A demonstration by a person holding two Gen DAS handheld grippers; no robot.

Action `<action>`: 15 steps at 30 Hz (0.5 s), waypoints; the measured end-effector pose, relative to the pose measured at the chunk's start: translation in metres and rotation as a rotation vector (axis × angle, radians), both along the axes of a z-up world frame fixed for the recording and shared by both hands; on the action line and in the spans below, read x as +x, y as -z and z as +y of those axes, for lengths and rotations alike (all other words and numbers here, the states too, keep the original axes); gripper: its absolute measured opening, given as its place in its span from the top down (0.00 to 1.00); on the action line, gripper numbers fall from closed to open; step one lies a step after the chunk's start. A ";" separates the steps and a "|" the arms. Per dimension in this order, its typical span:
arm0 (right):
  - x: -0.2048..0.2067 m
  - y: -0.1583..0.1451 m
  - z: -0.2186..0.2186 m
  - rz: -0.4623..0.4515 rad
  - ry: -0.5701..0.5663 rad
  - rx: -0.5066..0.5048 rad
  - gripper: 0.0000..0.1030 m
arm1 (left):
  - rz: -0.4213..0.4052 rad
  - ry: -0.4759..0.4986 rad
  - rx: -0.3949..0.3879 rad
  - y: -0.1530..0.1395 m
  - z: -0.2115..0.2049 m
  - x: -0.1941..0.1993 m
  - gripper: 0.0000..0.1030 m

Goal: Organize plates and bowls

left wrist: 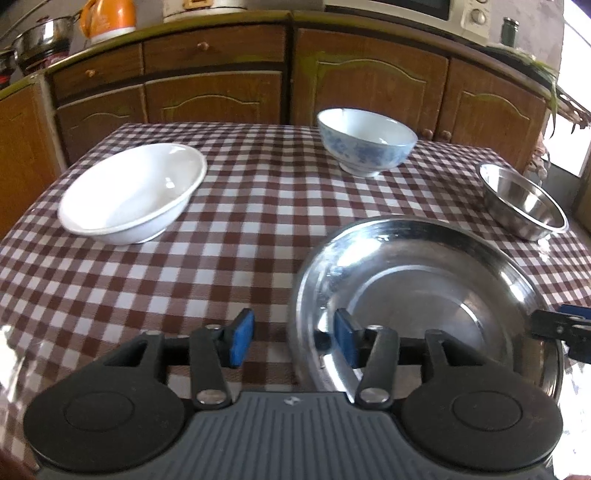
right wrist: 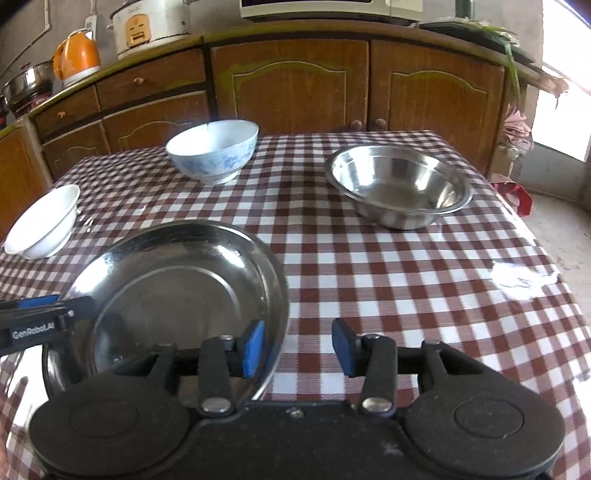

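A wide steel plate (left wrist: 424, 288) (right wrist: 177, 280) lies flat on the checked table near me. My left gripper (left wrist: 293, 341) straddles its left rim, one blue pad outside and one inside, neither pressing; it is open. My right gripper (right wrist: 298, 347) straddles the right rim the same way, open. Each gripper's tip shows at the other view's edge. A shallow white bowl (left wrist: 129, 195) (right wrist: 44, 221) sits to the left. A blue-patterned bowl (left wrist: 365, 144) (right wrist: 214, 151) stands at the back. A steel bowl (left wrist: 524, 203) (right wrist: 399, 184) sits to the right.
The table (left wrist: 240, 258) wears a brown-and-white checked cloth under glossy film. Wooden cabinets (right wrist: 295, 85) run close behind it. On their counter stand an orange kettle (right wrist: 75, 55), a rice cooker (right wrist: 147, 26) and a pot (left wrist: 40, 42). The table's right edge drops off near a doorway.
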State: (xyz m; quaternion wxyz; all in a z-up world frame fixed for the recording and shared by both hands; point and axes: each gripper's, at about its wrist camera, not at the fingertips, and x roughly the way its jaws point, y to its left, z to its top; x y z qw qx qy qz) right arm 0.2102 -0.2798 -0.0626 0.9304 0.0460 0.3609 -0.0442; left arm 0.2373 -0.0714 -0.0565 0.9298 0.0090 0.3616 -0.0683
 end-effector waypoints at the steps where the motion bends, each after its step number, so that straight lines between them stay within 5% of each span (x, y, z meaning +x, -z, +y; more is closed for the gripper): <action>1: -0.002 -0.003 0.000 -0.002 0.003 -0.005 0.47 | -0.006 -0.001 0.000 -0.002 0.002 -0.002 0.43; 4: -0.011 -0.014 0.004 -0.024 -0.006 -0.034 0.33 | -0.017 -0.005 0.017 -0.009 0.007 -0.012 0.31; 15: -0.030 -0.051 0.048 -0.032 -0.083 -0.037 0.31 | -0.028 -0.037 0.004 -0.040 0.033 -0.049 0.19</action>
